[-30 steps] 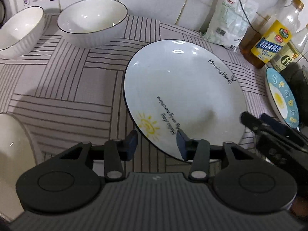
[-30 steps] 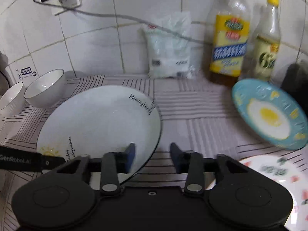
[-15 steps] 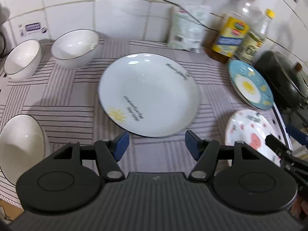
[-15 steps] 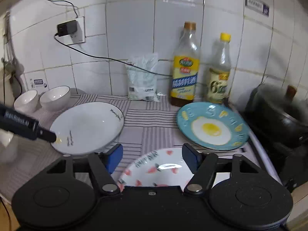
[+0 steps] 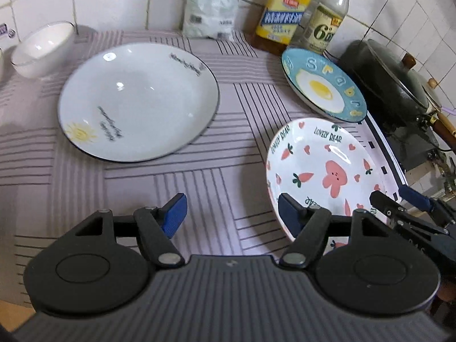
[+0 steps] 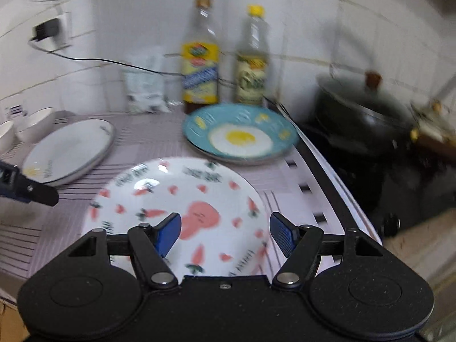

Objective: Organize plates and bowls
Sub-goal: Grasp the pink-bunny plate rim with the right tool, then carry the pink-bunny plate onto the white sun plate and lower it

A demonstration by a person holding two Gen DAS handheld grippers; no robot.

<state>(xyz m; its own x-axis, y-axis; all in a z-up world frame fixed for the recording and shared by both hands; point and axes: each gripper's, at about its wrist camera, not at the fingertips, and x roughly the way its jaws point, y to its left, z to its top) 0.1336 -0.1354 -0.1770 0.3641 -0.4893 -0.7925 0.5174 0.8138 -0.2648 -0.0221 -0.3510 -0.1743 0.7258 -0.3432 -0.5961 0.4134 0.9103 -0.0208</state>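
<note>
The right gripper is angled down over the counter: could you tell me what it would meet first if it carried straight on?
Most likely the carrot-patterned plate: the open right gripper points down at it, with nothing between its fingers. Depth is hard to judge in this blurred view.

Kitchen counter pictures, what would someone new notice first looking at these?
Probably the three plates on the striped cloth: a big white plate with a yellow sun on the left, a blue plate painted like a fried egg in front of the two bottles, and a rabbit-and-carrot plate nearest. Both tongs, left and right, stand open and empty near that rabbit plate. A dark lidded pot sits at far right.
</note>
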